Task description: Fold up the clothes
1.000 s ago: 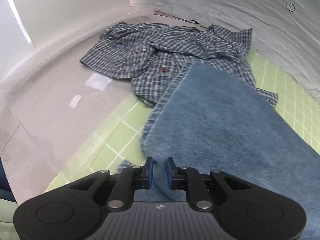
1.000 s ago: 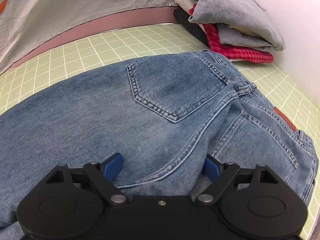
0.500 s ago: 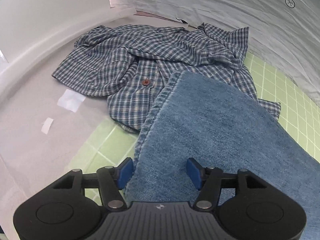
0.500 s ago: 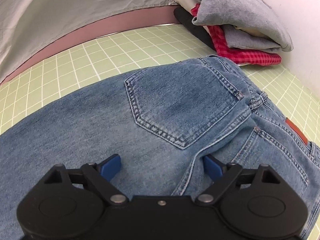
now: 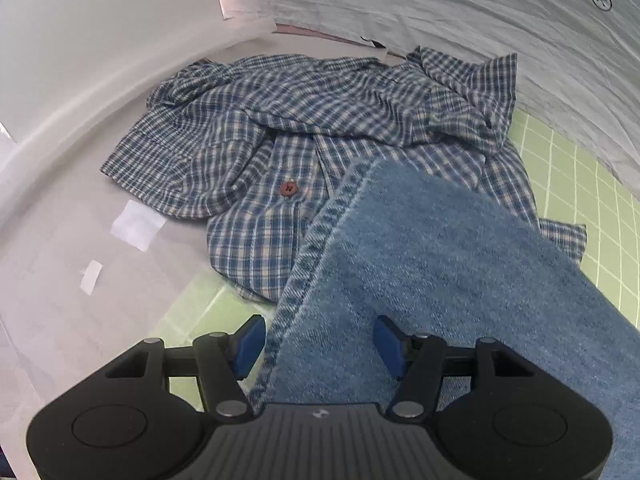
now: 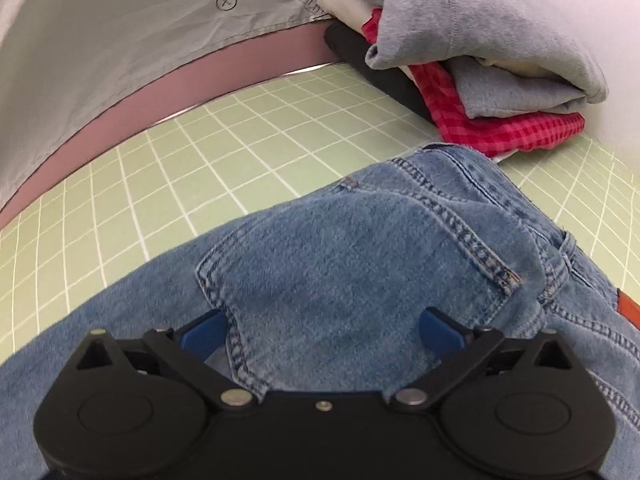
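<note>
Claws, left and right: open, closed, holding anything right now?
Left claw: open, astride the jeans hem edge, holding nothing.
Right claw: open over the jeans' back pocket, holding nothing.

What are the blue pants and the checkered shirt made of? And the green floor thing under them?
The blue pants look like denim: thick faded cloth with heavy stitched seams and a sewn pocket. The checkered shirt seems thin woven cotton; it crumples into soft folds and has a brown button. The green mat looks smooth and matte with white grid lines, maybe vinyl or rubber; I cannot tell which.
</note>
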A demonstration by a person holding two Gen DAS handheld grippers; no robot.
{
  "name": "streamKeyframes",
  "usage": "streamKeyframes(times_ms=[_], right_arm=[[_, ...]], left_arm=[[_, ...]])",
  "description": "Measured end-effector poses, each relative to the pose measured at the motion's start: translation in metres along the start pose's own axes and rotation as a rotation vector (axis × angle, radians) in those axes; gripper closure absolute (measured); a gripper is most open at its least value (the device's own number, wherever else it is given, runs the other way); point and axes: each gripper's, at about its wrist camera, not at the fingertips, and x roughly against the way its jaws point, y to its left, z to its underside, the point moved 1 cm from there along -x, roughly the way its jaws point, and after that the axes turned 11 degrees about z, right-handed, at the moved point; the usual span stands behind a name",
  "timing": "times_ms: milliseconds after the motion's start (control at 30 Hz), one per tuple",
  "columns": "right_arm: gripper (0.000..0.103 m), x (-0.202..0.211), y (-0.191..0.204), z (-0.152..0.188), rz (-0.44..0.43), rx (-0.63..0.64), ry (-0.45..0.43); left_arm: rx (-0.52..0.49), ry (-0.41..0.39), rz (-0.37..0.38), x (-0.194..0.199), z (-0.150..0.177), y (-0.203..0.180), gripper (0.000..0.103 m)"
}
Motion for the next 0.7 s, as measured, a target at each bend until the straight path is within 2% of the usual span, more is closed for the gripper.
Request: streamKeyframes(times_ms=[100,200,400,467,567,633,667,700], right_arm=[[0.0,-0.009,0.0,-0.012,0.013,-0.018,0.007],[0.0,-0.011,0.004,-0.015,0.035,0.015,-0.014],[0.0,-0.005,0.008,-0.012,0.069,0.035,0.008],[0.0,0.0,0.012,-0.01,0.085,0.049,0.018],[0.001,0.01,0.023,-0.001,0.112,0.103,0.014],[0.001,0.019,0.031,0.005,0.132,0.137,0.001],[0.001,0.023,0.035,0.009,0.142,0.153,-0.006],[0.001,0.027,0.038,0.011,0.153,0.163,-0.012]], left_arm=[[-0.014,-0.044,0.024,0.006,-0.016,-0.009,0.025],[-0.07,-0.06,0.077,-0.001,-0.034,-0.028,0.02],[-0.152,-0.023,0.167,-0.04,-0.064,-0.073,0.015],[-0.179,-0.004,0.166,-0.055,-0.069,-0.085,0.012],[-0.231,0.035,0.124,-0.073,-0.072,-0.096,0.011],[-0.251,0.047,0.108,-0.08,-0.072,-0.098,0.014],[-0.25,0.046,0.113,-0.079,-0.073,-0.094,0.022],[-0.25,0.044,0.119,-0.077,-0.074,-0.089,0.04]])
